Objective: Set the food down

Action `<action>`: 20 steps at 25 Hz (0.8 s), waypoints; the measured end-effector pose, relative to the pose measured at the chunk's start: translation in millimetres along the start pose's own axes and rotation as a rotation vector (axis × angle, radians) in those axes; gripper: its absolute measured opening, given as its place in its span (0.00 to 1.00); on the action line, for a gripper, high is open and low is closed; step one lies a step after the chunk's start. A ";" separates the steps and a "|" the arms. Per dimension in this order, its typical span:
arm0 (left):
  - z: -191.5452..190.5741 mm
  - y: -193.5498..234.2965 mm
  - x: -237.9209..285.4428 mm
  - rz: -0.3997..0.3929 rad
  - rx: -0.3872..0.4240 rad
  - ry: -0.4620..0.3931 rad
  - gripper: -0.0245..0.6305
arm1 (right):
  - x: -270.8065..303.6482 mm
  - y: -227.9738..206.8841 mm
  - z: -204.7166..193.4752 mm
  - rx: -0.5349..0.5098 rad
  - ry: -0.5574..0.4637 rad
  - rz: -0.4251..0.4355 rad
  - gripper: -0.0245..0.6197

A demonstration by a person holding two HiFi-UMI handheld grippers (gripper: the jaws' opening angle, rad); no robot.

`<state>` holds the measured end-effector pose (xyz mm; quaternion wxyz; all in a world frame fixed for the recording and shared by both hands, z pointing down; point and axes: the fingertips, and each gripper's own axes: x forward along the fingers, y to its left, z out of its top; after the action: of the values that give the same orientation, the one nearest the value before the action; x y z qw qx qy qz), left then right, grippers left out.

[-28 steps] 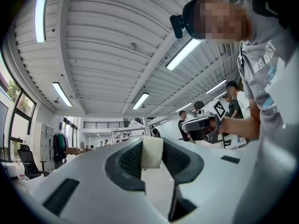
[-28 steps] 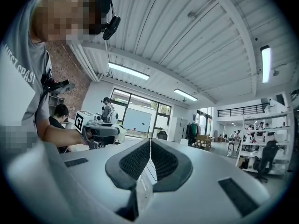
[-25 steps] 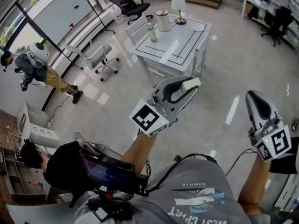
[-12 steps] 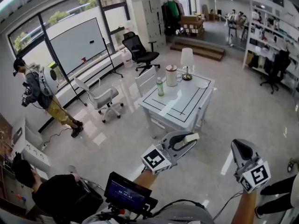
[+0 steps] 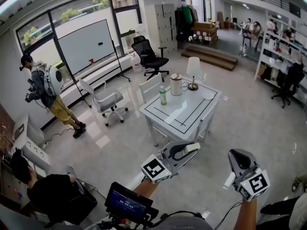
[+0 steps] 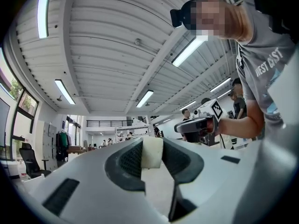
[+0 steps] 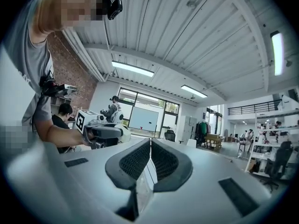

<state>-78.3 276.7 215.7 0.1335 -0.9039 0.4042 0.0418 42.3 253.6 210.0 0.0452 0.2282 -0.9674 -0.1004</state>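
Note:
My left gripper [image 5: 191, 148] is held up in the air, shut on a small cream-white block of food [image 5: 192, 146]. In the left gripper view the food block [image 6: 152, 152] sits squarely between the two dark pads [image 6: 131, 159]. My right gripper [image 5: 238, 156] hangs to the right of it at about the same height, its jaws together with nothing between them [image 7: 150, 158]. Each gripper shows in the other's view, held by a hand. A white table [image 5: 184, 115] stands a few steps ahead.
On the table are a green bottle [image 5: 163, 96], a white canister [image 5: 176, 84] and a lamp [image 5: 193, 71]. White chairs [image 5: 104, 101] stand around it. A person with a backpack [image 5: 46, 91] stands at the left; another person [image 5: 48, 191] sits low at the near left.
The head view has tilted up, so both grippers now show lower in the picture and more of the room appears. The left gripper still holds the food block; the right stays shut.

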 end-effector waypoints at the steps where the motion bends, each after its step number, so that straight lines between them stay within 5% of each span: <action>1: -0.1 0.2 9.8 0.008 0.004 0.001 0.20 | -1.2 -9.9 0.0 -0.001 -0.008 0.010 0.05; 20: -7.2 -25.4 153.2 0.081 0.045 0.018 0.20 | -48.5 -144.1 -37.1 0.015 -0.043 0.109 0.05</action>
<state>42.9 180.6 199.8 0.1483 -0.8838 0.4427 0.0299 152.8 142.8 213.2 0.0280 0.1735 -0.9798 -0.0953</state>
